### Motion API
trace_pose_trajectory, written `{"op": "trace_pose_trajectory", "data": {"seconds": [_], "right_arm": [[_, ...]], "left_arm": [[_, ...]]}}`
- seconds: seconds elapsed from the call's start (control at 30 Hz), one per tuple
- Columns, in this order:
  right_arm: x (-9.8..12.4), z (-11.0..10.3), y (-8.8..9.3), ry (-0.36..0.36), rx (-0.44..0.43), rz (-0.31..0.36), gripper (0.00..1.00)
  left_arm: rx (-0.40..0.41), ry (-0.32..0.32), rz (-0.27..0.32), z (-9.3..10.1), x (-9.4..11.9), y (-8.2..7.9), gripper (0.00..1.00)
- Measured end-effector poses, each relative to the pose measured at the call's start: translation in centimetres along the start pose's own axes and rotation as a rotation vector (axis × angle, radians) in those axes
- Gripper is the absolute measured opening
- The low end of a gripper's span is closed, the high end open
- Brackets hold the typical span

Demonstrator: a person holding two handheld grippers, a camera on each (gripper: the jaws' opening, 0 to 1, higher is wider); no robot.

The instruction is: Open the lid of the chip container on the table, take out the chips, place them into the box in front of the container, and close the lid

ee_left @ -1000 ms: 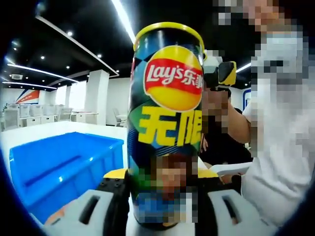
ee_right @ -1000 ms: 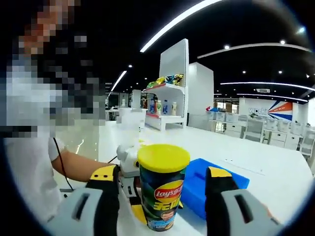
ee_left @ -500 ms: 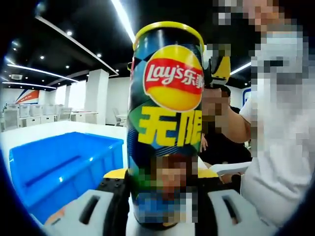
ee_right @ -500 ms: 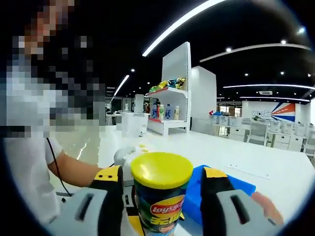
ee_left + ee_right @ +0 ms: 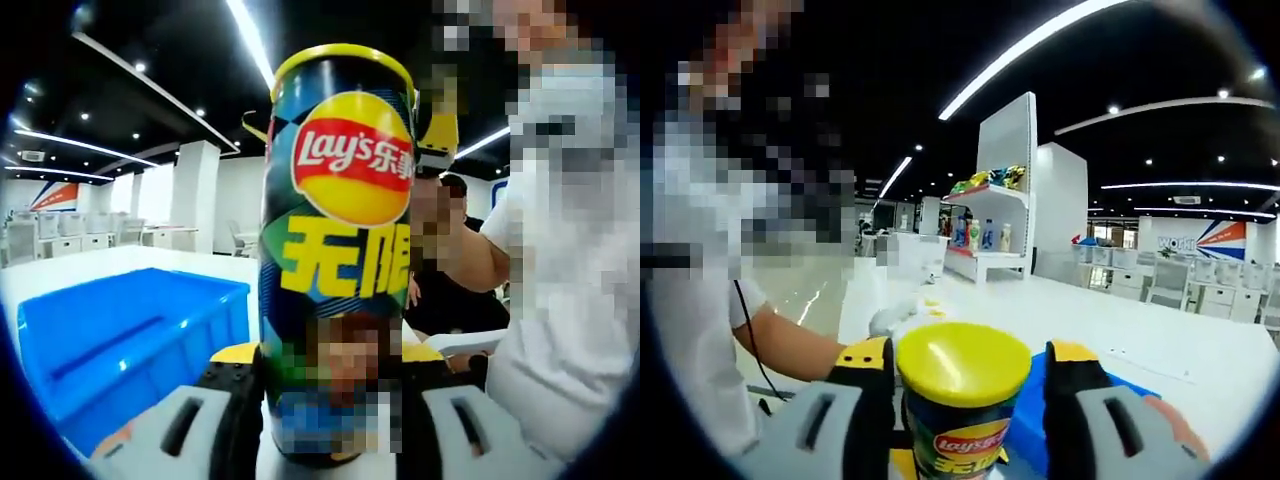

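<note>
White table [image 5: 1200, 345], broad and pale, carrying every object below. Blue box [image 5: 130, 345], open-topped, resting on the table just beside the container; in the right gripper view, one blue corner visible behind the right jaw. Chip container [image 5: 338, 250], a tall upright can with a dark printed wall, red-and-yellow logo and yellow characters, standing on the table beside the box. Left gripper [image 5: 325, 400], grey with yellow-tipped black jaws, pinching the container low on its wall, one jaw pressed against each side. Right gripper [image 5: 965, 375], same build, jaws spread to either side of the container's top, the left jaw touching or nearly touching the lid rim, the right jaw apart from it; contact not decidable. Right gripper again in the left gripper view, as yellow jaw tips either side of the container's top. Yellow lid [image 5: 964, 363], round and flat, seated on the container. Person's forearm [image 5: 790, 345], bare below a white sleeve, reaching in from the left of the right gripper view toward the container's base.
</note>
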State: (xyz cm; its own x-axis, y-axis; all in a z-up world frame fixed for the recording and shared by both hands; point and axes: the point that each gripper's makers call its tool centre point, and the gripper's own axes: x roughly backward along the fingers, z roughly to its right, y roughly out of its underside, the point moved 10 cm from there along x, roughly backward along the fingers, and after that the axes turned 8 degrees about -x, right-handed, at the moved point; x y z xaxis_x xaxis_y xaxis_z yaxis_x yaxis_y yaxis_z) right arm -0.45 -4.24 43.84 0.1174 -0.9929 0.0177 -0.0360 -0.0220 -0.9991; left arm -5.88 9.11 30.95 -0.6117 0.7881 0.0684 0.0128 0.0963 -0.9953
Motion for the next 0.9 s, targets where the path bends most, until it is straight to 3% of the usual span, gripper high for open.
{"op": "trace_pose_trajectory", "data": {"seconds": [0.13, 0.73, 0.9], "right_arm": [[-0.42, -0.02, 0.34, 0.005, 0.029, -0.020, 0.53], [-0.28, 0.16, 0.39, -0.017, -0.030, 0.026, 0.53], [-0.19, 0.09, 0.49, -0.002, -0.006, 0.040, 0.51]], "left_arm": [[-0.003, 0.005, -0.001, -0.02, -0.04, -0.01, 0.50], [-0.020, 0.002, -0.024, 0.14, -0.22, -0.15, 0.50], [-0.025, 0.001, -0.027, 0.17, -0.26, -0.17, 0.49]]}}
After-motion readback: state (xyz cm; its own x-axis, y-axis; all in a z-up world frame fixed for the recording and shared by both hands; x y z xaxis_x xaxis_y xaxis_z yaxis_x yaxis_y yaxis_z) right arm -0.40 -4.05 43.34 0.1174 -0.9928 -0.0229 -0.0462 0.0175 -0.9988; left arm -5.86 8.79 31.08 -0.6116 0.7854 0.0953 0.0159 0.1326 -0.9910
